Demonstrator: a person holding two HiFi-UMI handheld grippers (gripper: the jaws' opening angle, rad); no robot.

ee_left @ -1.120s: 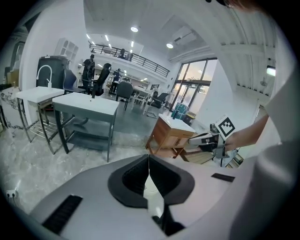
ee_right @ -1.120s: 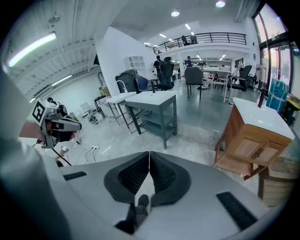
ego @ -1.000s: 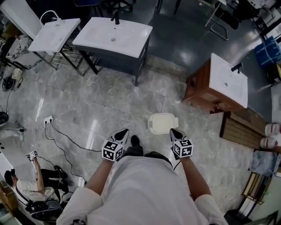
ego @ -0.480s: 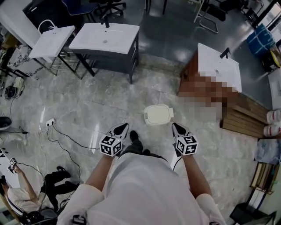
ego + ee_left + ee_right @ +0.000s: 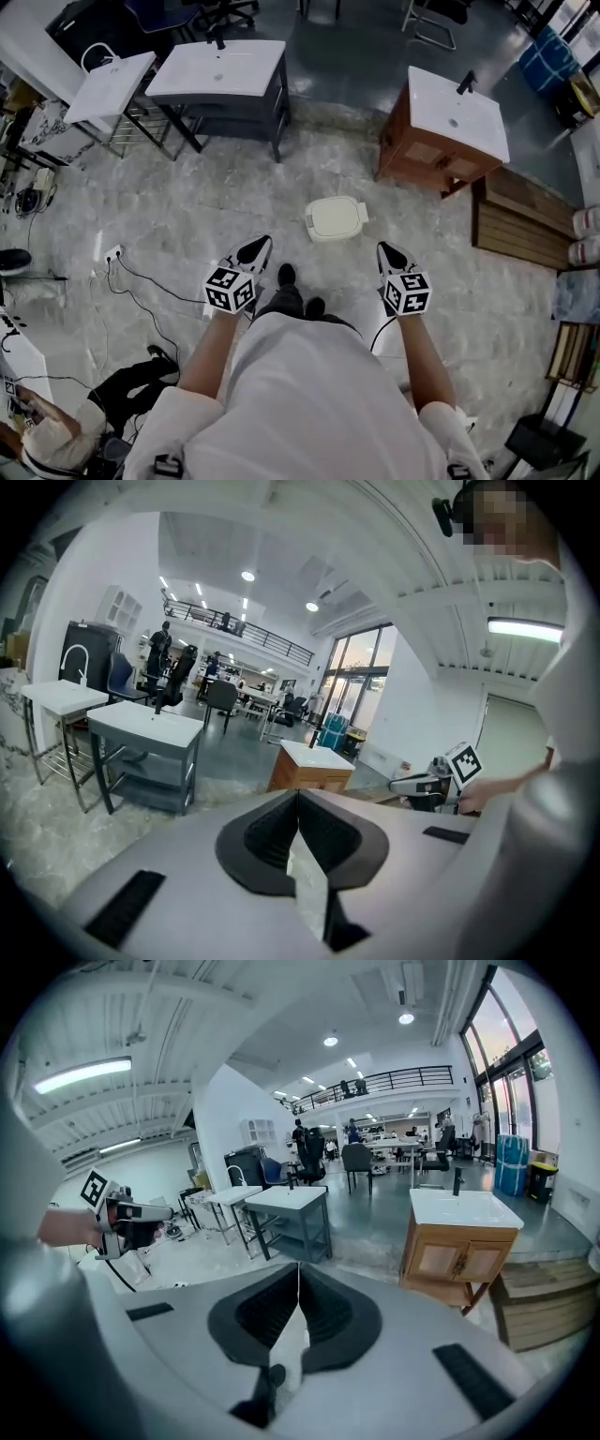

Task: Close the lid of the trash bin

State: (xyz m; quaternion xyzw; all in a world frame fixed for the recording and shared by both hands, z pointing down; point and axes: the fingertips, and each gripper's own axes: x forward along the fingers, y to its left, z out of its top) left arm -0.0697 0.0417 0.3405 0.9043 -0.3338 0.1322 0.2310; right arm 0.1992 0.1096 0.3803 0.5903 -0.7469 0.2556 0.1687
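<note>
The bin (image 5: 322,232) stands on the floor (image 5: 187,216) with its white lid (image 5: 337,216) lying flat, so the closing looks done. It now lies farther ahead of the person than a second ago. The left hand-held gripper (image 5: 255,249) and right hand-held gripper (image 5: 389,253) have drawn back, both closed on nothing.

No readable text, labels, brands or numbers anywhere.
</note>
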